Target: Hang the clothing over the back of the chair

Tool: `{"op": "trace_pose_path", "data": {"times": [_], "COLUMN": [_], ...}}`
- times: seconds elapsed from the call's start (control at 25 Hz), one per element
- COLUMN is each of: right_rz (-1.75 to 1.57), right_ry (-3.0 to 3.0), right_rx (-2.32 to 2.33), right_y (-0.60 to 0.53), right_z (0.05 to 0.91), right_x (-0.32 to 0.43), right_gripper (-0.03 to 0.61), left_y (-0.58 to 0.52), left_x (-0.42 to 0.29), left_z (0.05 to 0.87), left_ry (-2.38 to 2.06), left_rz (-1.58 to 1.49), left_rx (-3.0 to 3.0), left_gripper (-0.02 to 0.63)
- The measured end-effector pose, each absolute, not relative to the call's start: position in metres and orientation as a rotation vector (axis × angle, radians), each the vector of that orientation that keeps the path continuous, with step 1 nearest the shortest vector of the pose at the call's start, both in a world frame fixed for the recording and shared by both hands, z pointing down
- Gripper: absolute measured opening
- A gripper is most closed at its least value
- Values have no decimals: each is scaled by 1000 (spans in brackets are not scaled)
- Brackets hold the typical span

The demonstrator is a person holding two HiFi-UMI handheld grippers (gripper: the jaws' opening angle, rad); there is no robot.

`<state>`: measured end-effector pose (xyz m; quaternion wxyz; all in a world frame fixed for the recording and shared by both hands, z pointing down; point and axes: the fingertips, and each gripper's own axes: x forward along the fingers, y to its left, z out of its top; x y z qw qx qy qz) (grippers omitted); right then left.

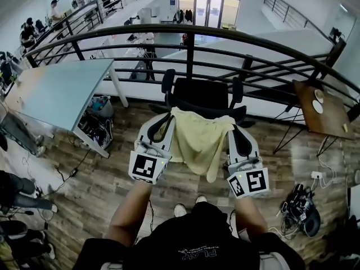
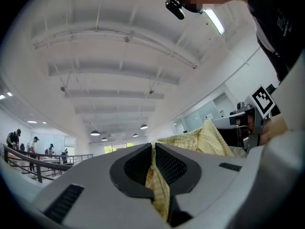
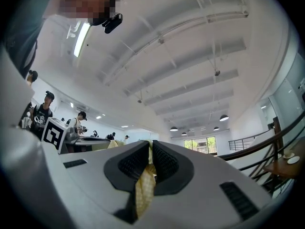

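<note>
Head view: the garment (image 1: 198, 142) hangs spread between the left gripper (image 1: 164, 122) and the right gripper (image 1: 236, 129), with its upper edge at the chair (image 1: 205, 91). Whether it already rests on the backrest cannot be told. Judged step: carrying to the chair. The next move calls for lifting the top edge over the backrest, lowering it so cloth falls on both sides, then releasing. The railing (image 1: 191, 49) stands just behind the chair and limits reach; the armrests flank the path. The table (image 1: 56, 91) is well apart. Left gripper view: jaws clamped on a fold of checked cloth. Right gripper view: jaws likewise clamped on cloth.
</note>
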<state>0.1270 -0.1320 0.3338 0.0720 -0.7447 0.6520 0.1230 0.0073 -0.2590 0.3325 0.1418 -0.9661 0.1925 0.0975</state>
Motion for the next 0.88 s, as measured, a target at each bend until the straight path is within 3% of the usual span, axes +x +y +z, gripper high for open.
{"op": "trace_pose_path", "data": {"times": [0.88], "right_rz": [616], "right_ry": [2004], "right_rx": [-2276], "right_y": [-172], "right_z": [286], "right_x": [186], "right_gripper": [32], "left_y": [-313], "left_x": [79], "left_z": [297], "left_ry": [471], "left_rz": [237], "left_rx": [-2669], "left_gripper": [35]}}
